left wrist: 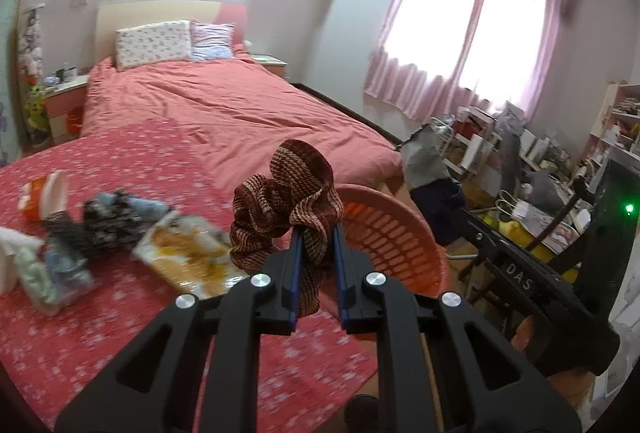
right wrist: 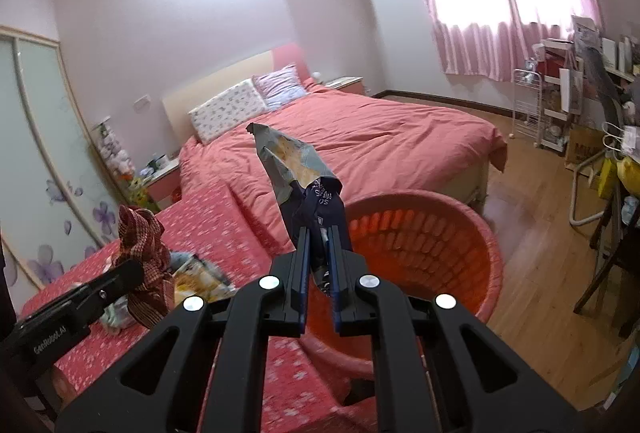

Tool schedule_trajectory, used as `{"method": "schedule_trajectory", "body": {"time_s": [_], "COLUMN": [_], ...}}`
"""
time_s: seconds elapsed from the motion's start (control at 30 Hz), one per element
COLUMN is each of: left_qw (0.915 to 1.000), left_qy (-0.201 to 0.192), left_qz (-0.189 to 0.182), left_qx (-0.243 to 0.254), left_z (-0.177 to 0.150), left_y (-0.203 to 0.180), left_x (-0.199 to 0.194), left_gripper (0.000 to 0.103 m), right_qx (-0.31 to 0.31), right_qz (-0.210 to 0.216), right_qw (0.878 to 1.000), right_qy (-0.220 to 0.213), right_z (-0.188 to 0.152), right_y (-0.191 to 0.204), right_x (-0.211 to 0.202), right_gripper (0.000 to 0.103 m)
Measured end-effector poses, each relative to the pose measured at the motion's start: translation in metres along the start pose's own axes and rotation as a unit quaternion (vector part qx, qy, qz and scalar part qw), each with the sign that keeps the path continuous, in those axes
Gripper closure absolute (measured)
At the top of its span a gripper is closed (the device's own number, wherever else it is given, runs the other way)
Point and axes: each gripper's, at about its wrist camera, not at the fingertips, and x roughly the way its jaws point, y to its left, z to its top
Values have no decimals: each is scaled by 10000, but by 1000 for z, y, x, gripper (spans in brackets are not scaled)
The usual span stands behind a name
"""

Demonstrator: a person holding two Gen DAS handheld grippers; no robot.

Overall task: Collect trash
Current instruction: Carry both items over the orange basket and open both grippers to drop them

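My left gripper is shut on a brown striped knitted cloth, held just left of the orange-red plastic basket. In the right wrist view the same cloth hangs from the left gripper at the lower left. My right gripper is shut on a crumpled grey and dark-blue snack bag, in front of the basket's left rim. On the red flowered cloth lie a yellow snack wrapper, a dark patterned bundle, an orange cup and pale wrappers.
A bed with a salmon cover and two pillows stretches behind. Pink curtains hang over the window at right. A cluttered desk and shelves and a dark chair stand on the wooden floor at right.
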Motion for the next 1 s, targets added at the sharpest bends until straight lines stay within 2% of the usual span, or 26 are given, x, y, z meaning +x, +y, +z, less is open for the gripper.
{"method": "schedule_trajectory", "body": {"time_s": [0.37, 0.6, 0.77, 0.83, 0.87, 1.0], "left_qw": [9974, 9951, 9948, 9951, 9953, 9963], "left_qy": [288, 616, 752, 790, 809, 817], "left_qz": [-564, -678, -605, -504, -444, -209], "left_qx": [336, 371, 316, 309, 287, 163], "left_z": [3, 0, 0, -3, -4, -5], "left_y": [-41, -47, -47, -45, -42, -27], "left_x": [68, 110, 127, 132, 133, 125], "left_gripper": [88, 88, 75, 68, 65, 59], "right_qx": [390, 601, 715, 723, 715, 620], "right_qz": [-245, -302, -261, -289, -298, -381], "right_qw": [9989, 9977, 9968, 9965, 9965, 9967], "right_qy": [-26, 114, 247, 302, 321, 355], "right_z": [2, 1, 3, 1, 1, -2], "right_y": [-39, -58, -67, -66, -66, -61], "right_x": [24, 36, 45, 46, 46, 42], "right_gripper": [94, 94, 92, 87, 80, 63]}}
